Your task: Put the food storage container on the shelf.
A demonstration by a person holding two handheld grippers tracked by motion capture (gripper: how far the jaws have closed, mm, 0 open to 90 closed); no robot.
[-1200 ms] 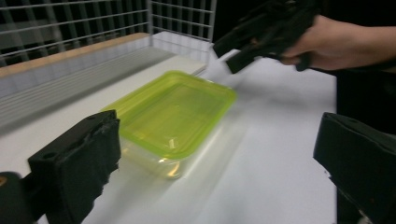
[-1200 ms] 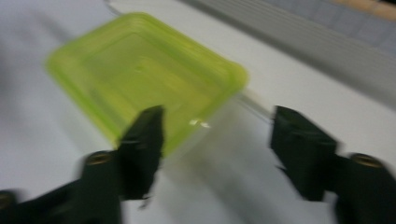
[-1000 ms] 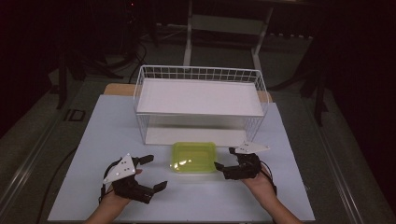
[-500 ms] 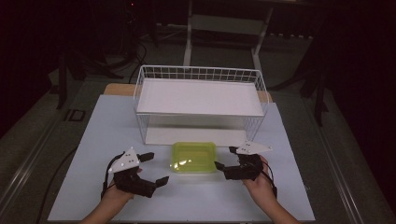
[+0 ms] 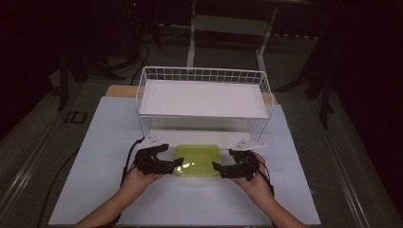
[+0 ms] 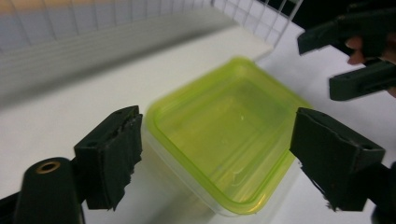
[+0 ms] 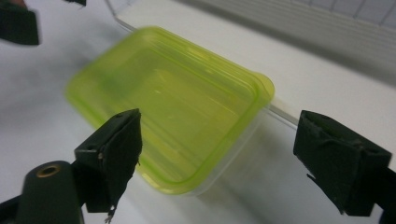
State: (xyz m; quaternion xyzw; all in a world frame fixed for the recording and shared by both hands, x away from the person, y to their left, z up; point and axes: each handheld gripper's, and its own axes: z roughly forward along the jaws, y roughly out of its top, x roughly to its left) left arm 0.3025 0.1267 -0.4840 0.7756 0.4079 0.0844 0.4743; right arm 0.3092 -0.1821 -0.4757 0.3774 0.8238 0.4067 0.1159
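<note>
Two grippers flank the green-lidded container (image 5: 197,160) at table (image 5: 95,142) centre, just in front of the wire basket (image 5: 204,97). My left gripper (image 5: 172,164) has slid in from 8 o'clock to the box's 9 o'clock edge since a second ago; jaws just been closing, still released, lid corner between them, probably untouched. My right gripper (image 5: 219,167) sits at 3 o'clock, barely moved, jaws narrowing slightly, still apart.
</note>
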